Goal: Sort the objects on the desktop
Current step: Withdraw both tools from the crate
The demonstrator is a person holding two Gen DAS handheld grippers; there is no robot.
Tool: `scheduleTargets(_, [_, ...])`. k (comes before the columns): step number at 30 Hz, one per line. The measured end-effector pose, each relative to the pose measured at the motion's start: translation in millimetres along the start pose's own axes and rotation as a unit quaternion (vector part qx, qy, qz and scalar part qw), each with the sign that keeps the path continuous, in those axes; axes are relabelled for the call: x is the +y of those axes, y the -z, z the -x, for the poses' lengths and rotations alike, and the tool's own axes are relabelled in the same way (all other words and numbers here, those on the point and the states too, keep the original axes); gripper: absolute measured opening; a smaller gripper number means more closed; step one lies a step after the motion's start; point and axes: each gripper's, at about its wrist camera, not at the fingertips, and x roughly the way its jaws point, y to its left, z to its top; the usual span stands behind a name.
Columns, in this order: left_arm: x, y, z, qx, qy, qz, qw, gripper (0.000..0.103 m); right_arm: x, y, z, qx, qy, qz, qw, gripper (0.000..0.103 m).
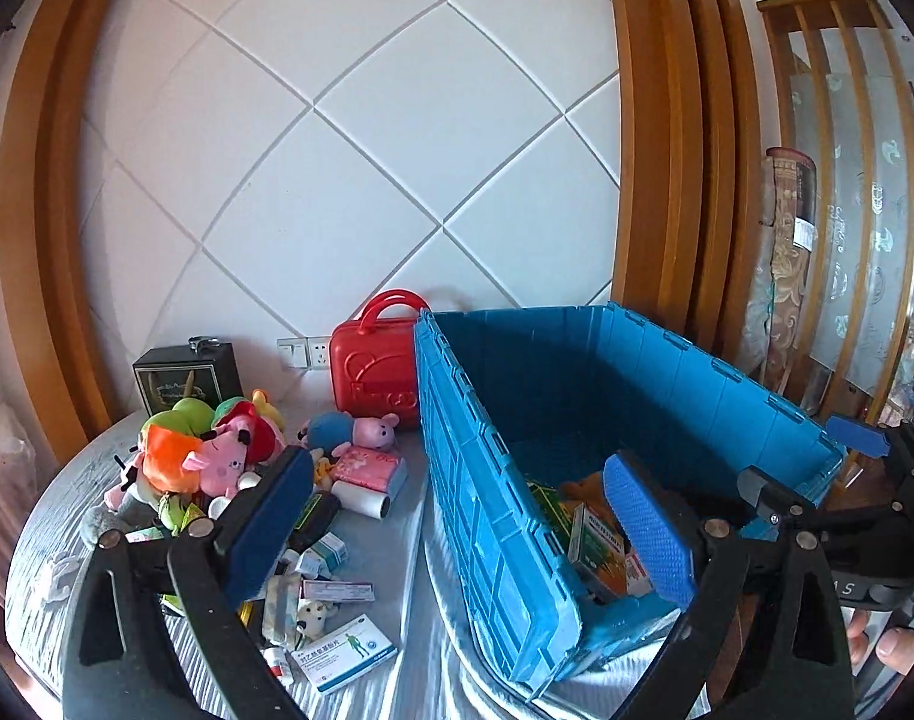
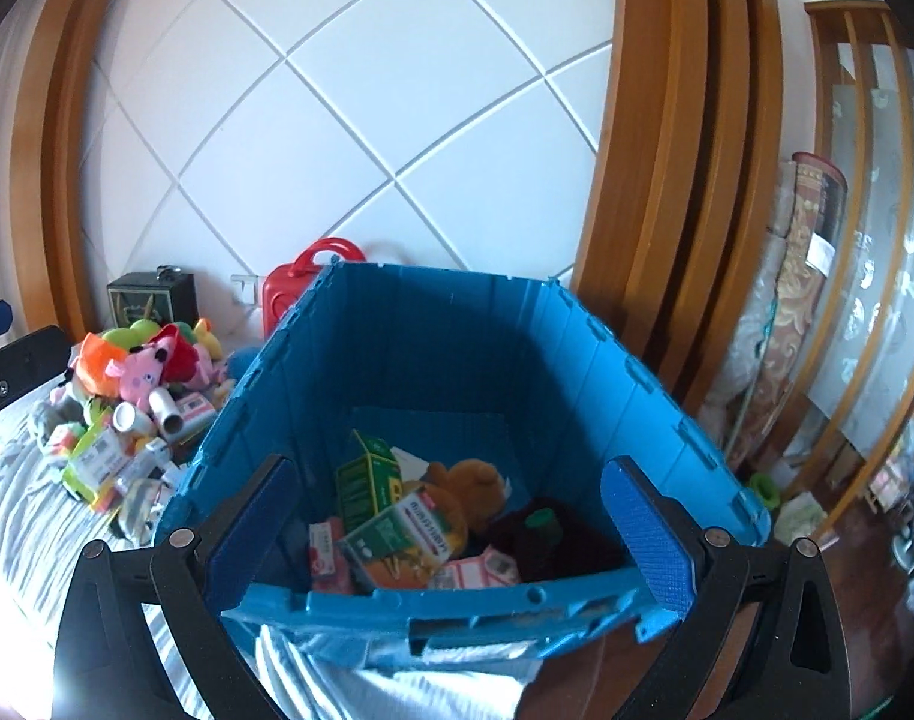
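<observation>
A big blue plastic crate (image 1: 487,480) stands on a table with a grey striped cloth (image 1: 397,540); it also shows in the right wrist view (image 2: 397,606). Inside lie medicine boxes (image 2: 397,531), a brown plush bear (image 2: 475,483) and a dark plush (image 2: 547,534). Left of the crate is a heap of plush toys (image 1: 211,450) and loose medicine boxes (image 1: 343,651). My left gripper (image 1: 457,534) is open and empty, straddling the crate's left wall. My right gripper (image 2: 451,534) is open and empty above the crate's near rim.
A red carry case (image 1: 376,372) and a dark box (image 1: 187,381) stand at the back by the white tiled wall. White rolls (image 1: 361,495) lie near the toy heap. A wooden door frame and rolled rugs (image 2: 805,276) are to the right.
</observation>
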Motion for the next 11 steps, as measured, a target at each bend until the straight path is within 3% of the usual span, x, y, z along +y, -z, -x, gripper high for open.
scheduleTargets(11, [10, 13, 19, 0.012, 0.019, -0.005, 0.9997, 0.099, 14, 16, 27, 0.012, 0.015, -0.02, 1.0, 0.103])
